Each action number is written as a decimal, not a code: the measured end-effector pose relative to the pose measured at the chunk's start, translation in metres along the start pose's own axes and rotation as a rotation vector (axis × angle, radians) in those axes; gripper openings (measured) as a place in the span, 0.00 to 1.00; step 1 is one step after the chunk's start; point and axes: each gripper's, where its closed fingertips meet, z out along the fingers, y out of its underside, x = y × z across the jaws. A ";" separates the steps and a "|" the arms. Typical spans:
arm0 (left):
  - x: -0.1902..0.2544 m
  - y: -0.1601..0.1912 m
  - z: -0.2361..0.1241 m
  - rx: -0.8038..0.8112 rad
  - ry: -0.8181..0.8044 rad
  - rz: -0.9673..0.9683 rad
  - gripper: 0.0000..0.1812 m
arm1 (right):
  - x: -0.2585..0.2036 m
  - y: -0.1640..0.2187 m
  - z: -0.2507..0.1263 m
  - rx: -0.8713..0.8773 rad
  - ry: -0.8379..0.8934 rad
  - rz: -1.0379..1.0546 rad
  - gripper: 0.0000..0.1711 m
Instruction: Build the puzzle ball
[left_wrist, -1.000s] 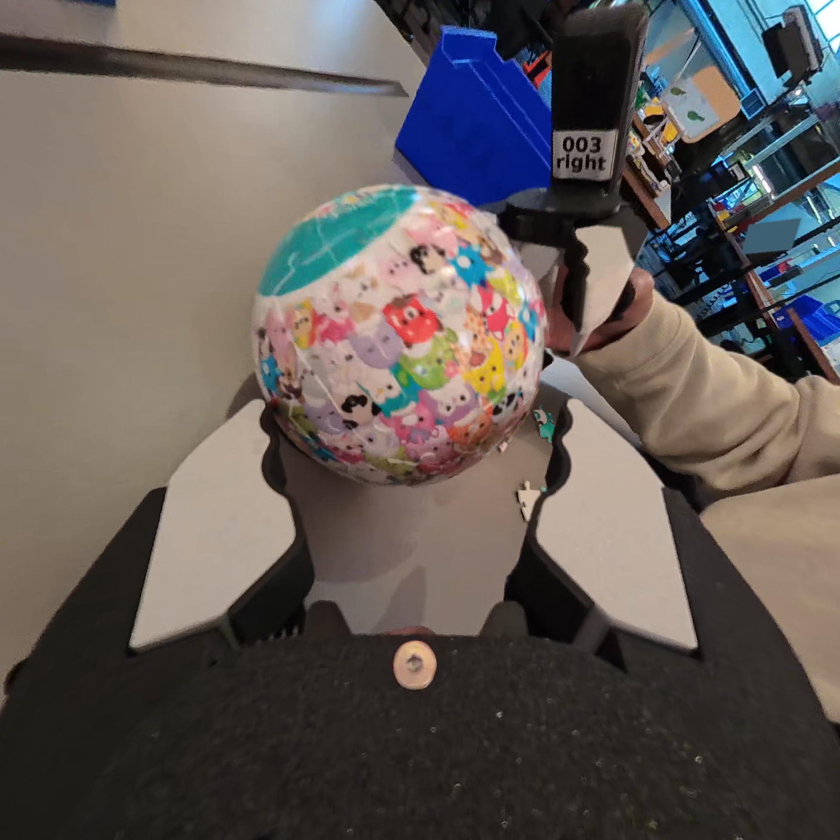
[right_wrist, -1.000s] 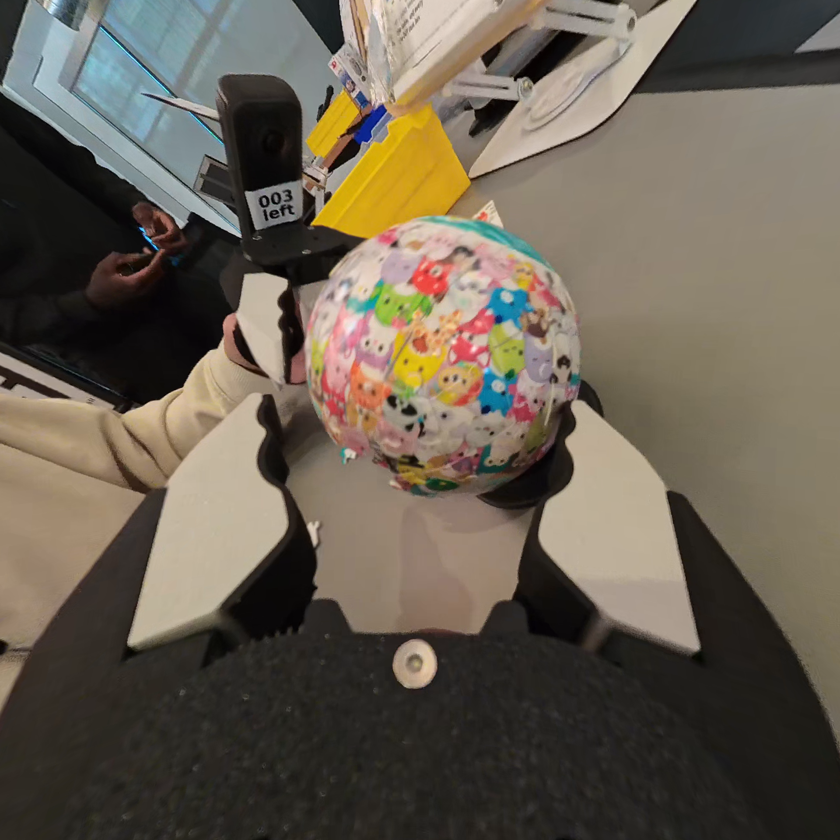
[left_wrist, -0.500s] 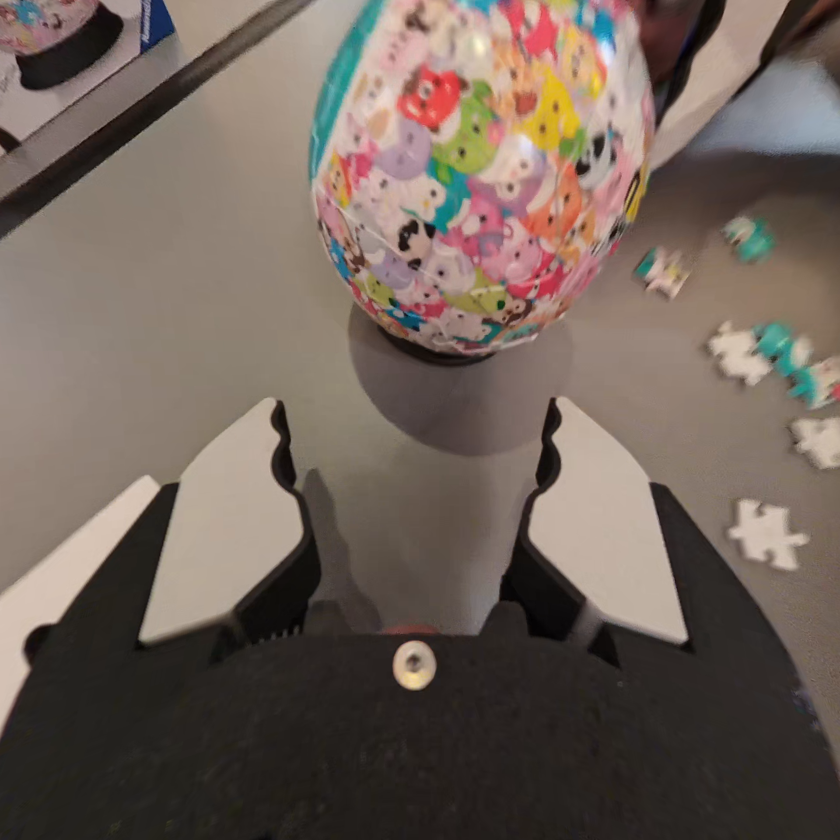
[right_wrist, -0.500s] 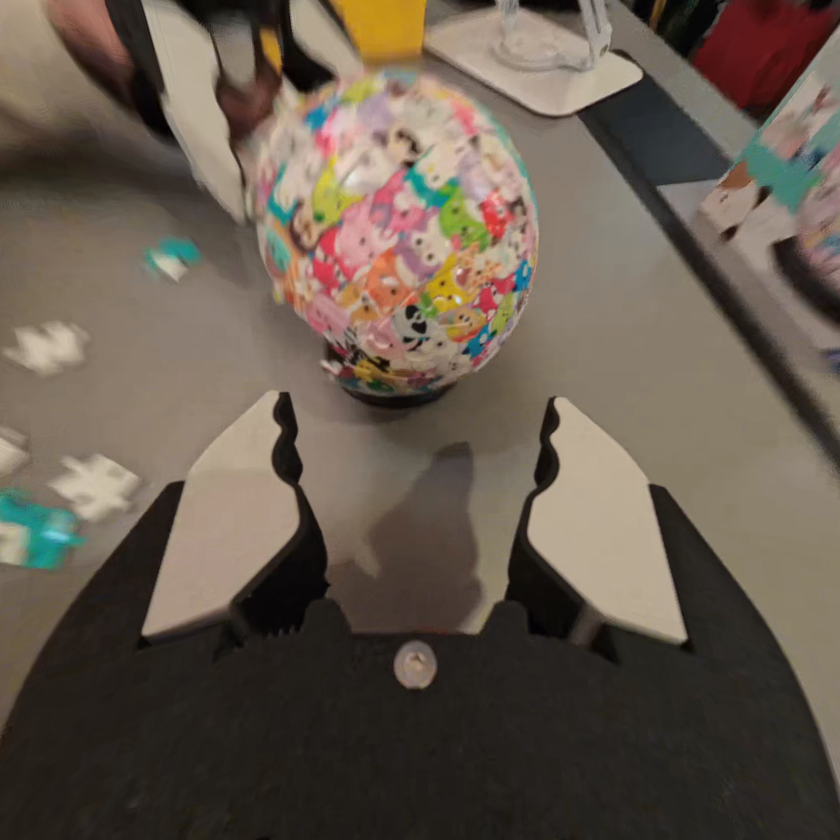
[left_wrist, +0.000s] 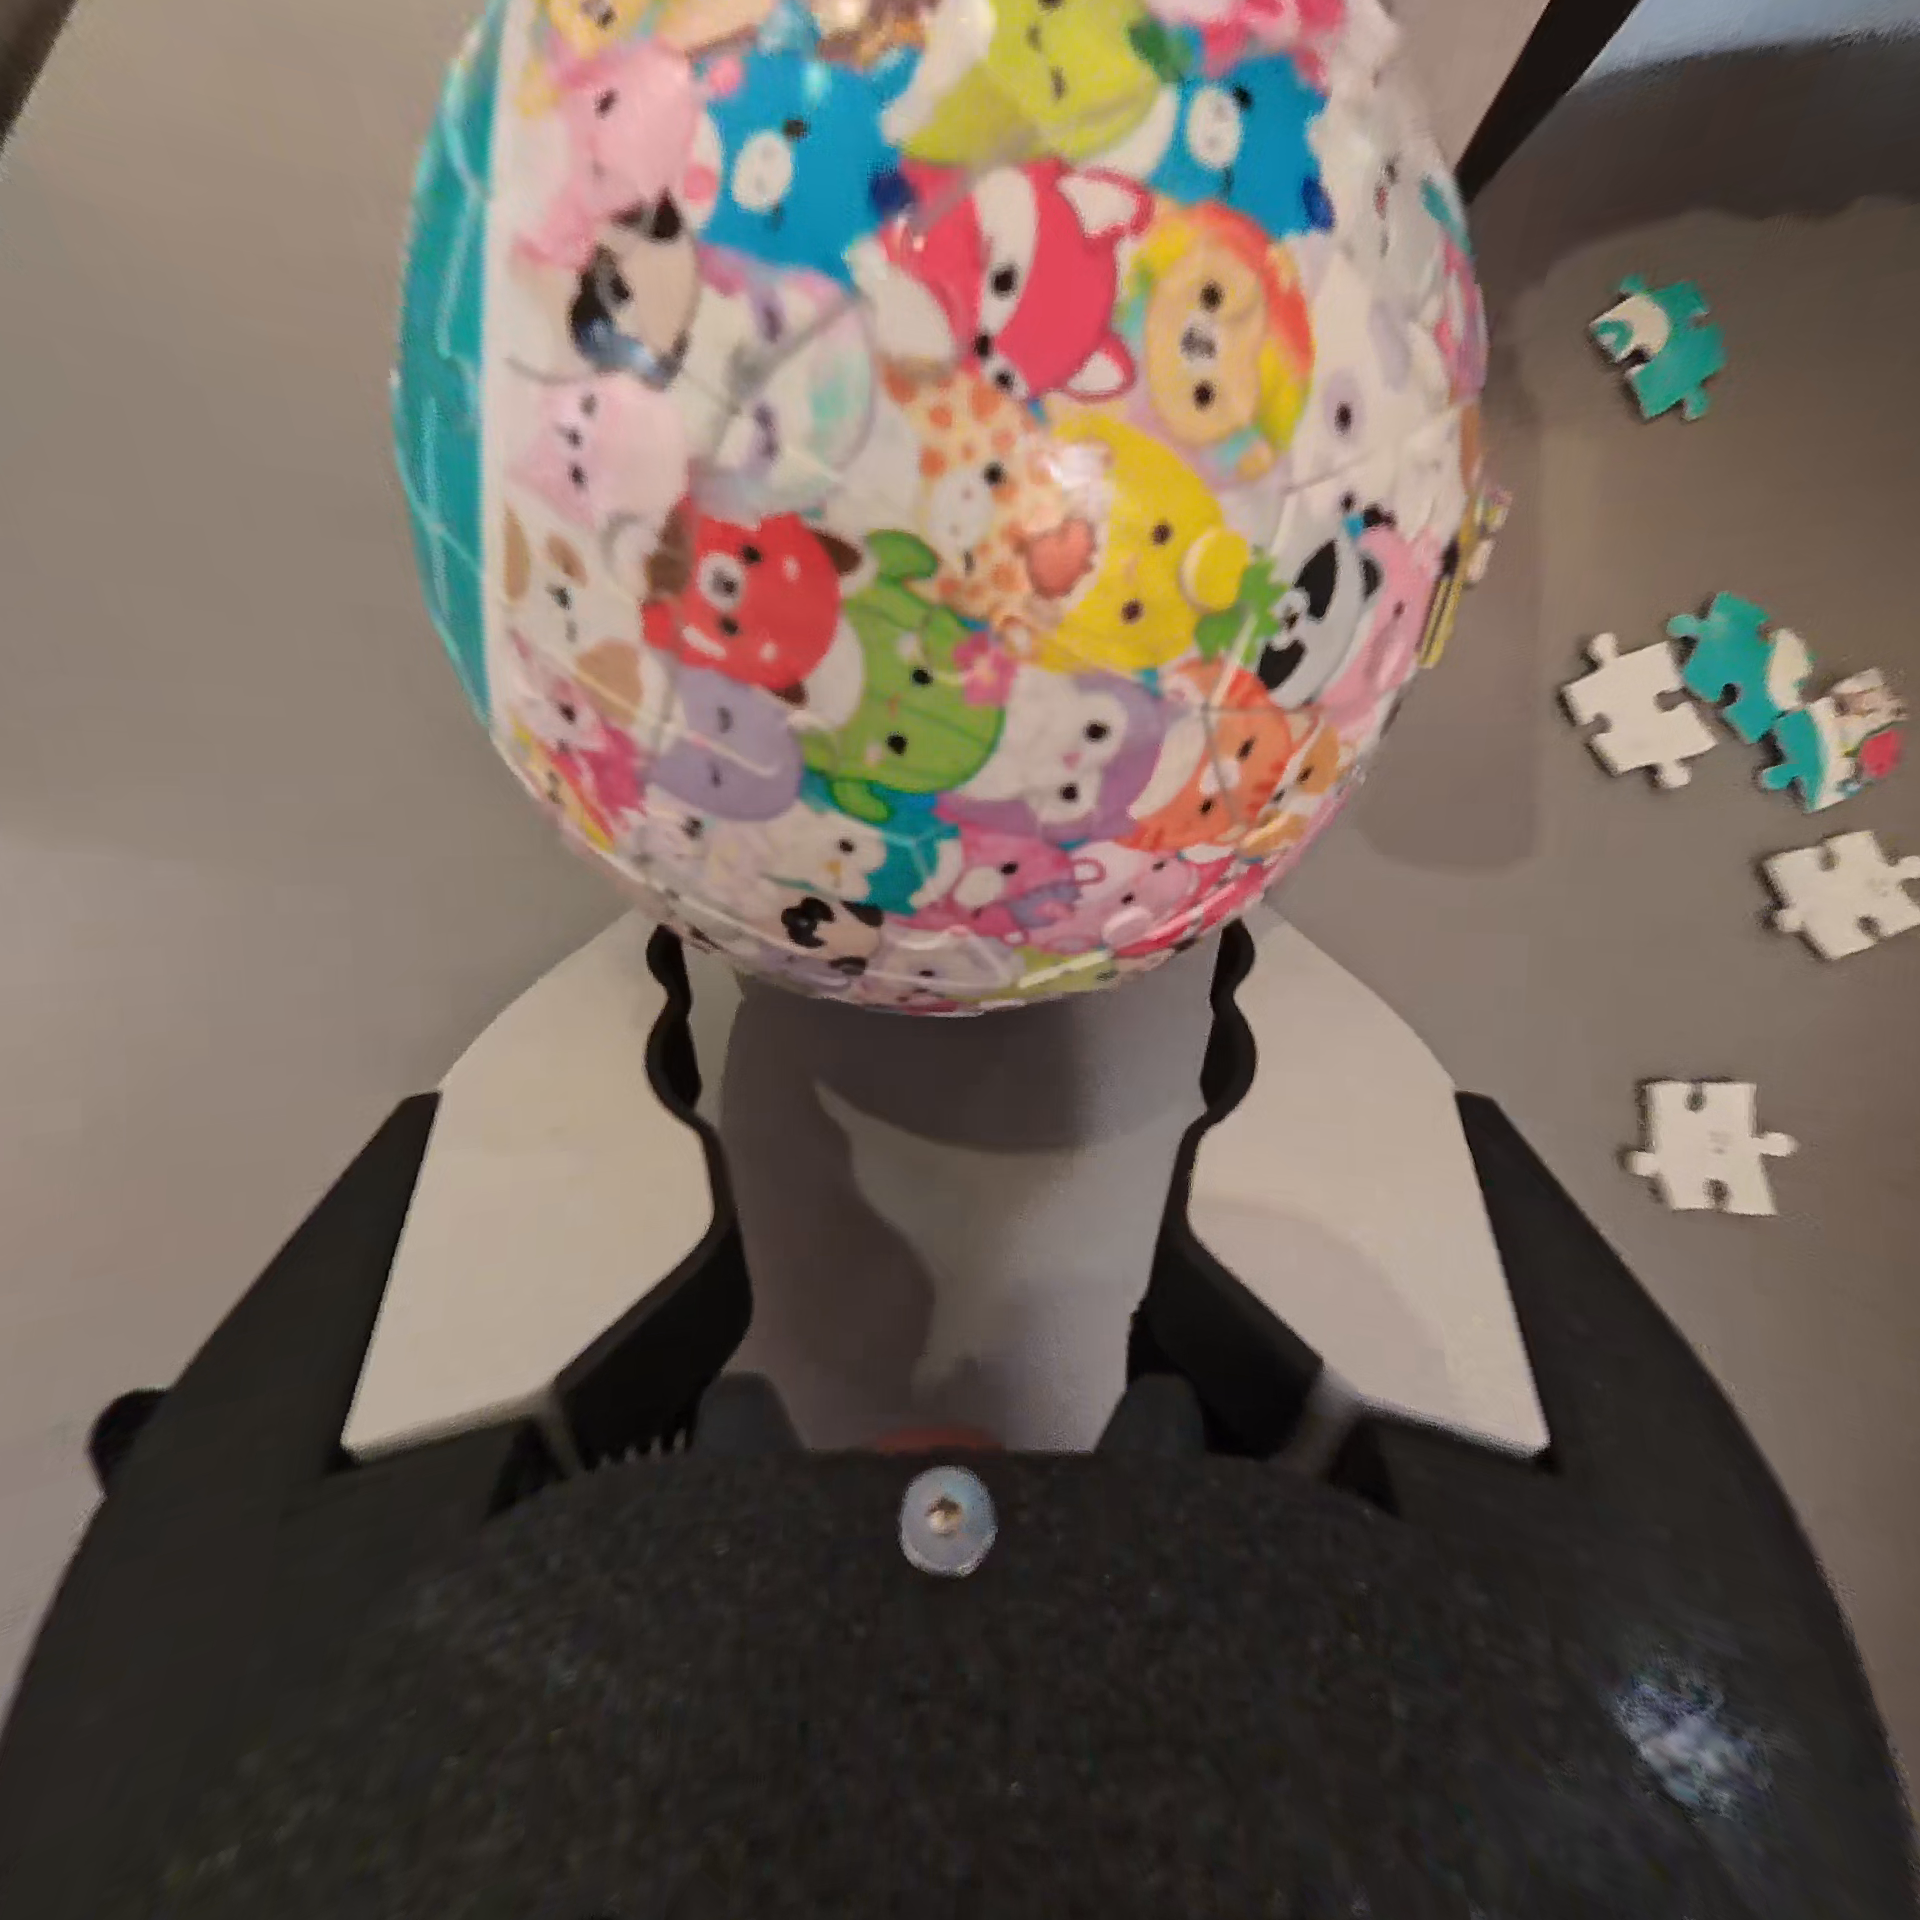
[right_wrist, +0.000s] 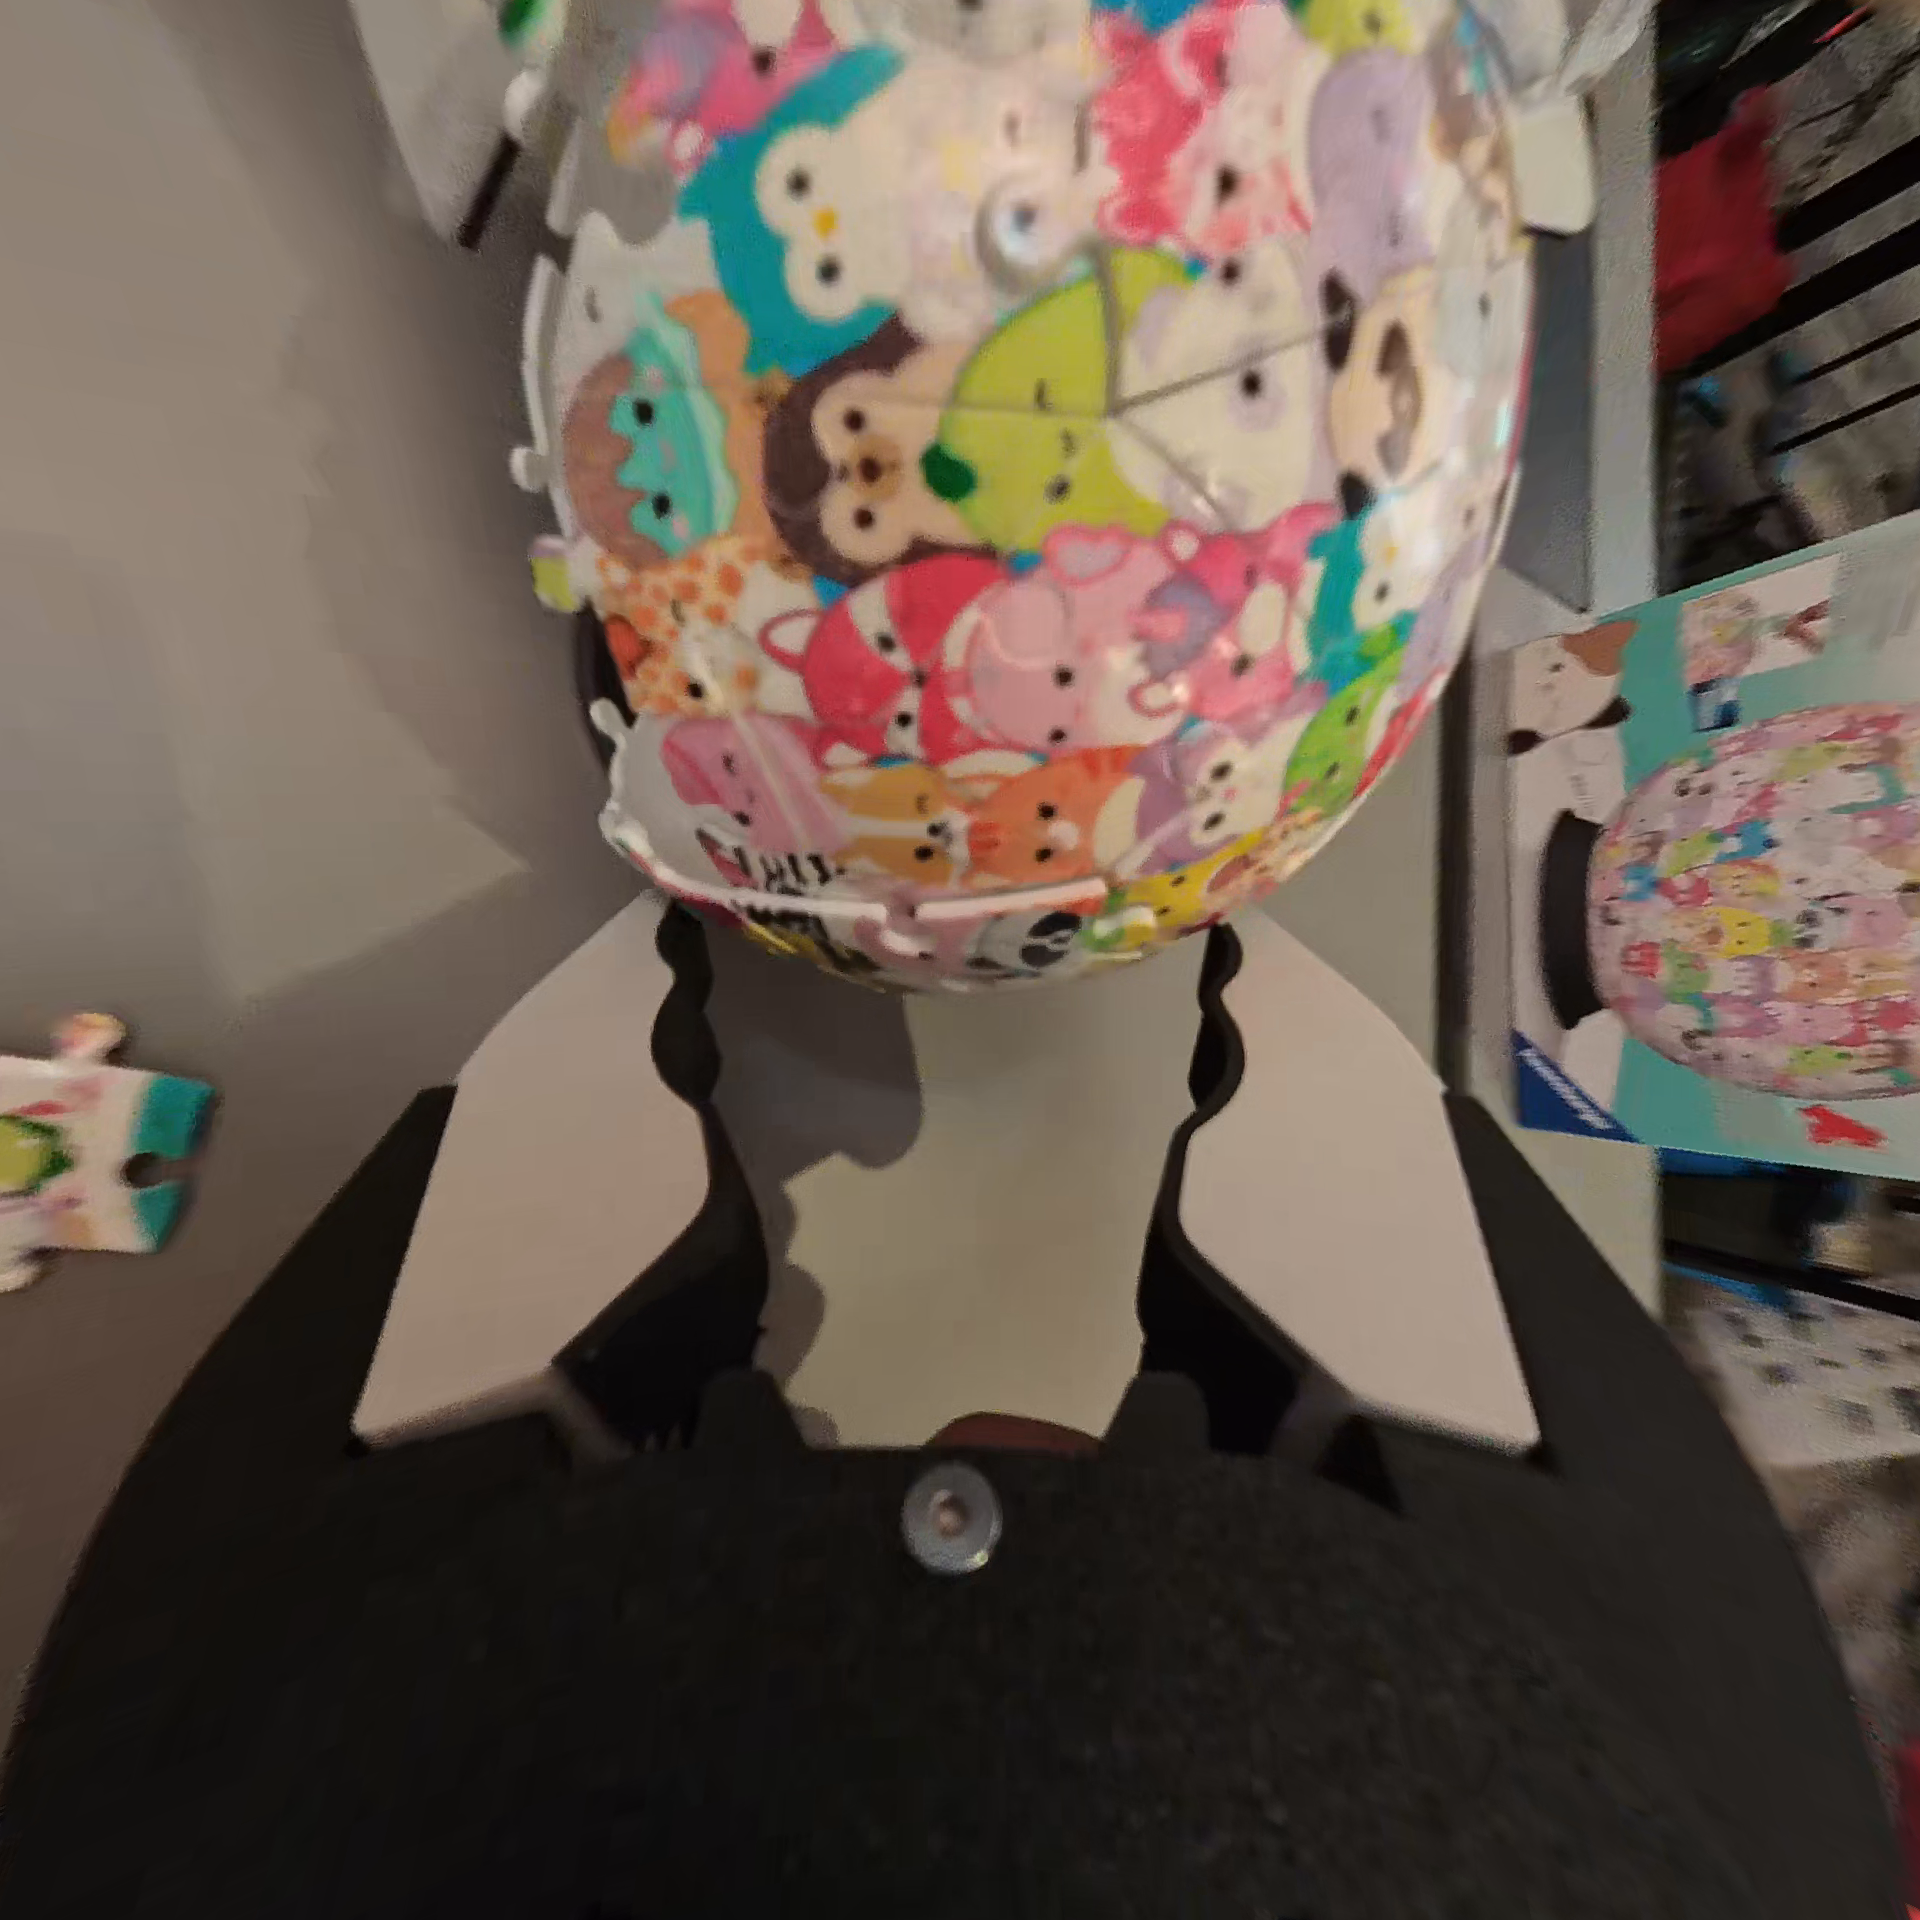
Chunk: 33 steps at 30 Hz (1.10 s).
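Puzzle ball: the puzzle ball (left_wrist: 940, 499) sat on the grey tabletop (left_wrist: 229, 727), close in front of both cameras, its patterned shell mostly assembled. In the right wrist view its left edge (right_wrist: 582, 582) was ragged, with tabs sticking out and a dark gap behind, so that side looked unfinished.

Left hand-held gripper: the left hand-held gripper (left_wrist: 940, 971) was spread wide and empty, its tips at either side of the ball's lower curve. Whether they touched the shell could not be told. It seemed placed to brace the ball.

Right hand-held gripper: the right hand-held gripper (right_wrist: 940, 961) was also spread and held nothing, tips just under the ball on the opposite side, probably for the same steadying purpose.

Loose pieces: several loose pieces (left_wrist: 1704, 707) lay right of the ball in the left view, some face down, some showing teal. One more teal-edged piece (right_wrist: 83, 1148) lay left in the right view. All were near, likely for easy picking.

Box: the puzzle box (right_wrist: 1725, 873) lay beside the ball, its picture facing up, perhaps as a reference.

Progress: judged late, with the open patch still to fill.
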 end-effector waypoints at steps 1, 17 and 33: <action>0.005 -0.001 -0.001 0.004 0.030 -0.022 0.53 | -0.005 -0.002 -0.003 0.002 -0.043 0.036 0.53; -0.008 0.015 -0.001 0.012 -0.060 -0.003 0.58 | 0.005 0.011 0.005 -0.040 0.042 -0.120 0.63; 0.011 -0.006 -0.005 0.101 0.220 -0.151 0.51 | -0.024 -0.009 0.004 0.011 -0.392 0.266 0.65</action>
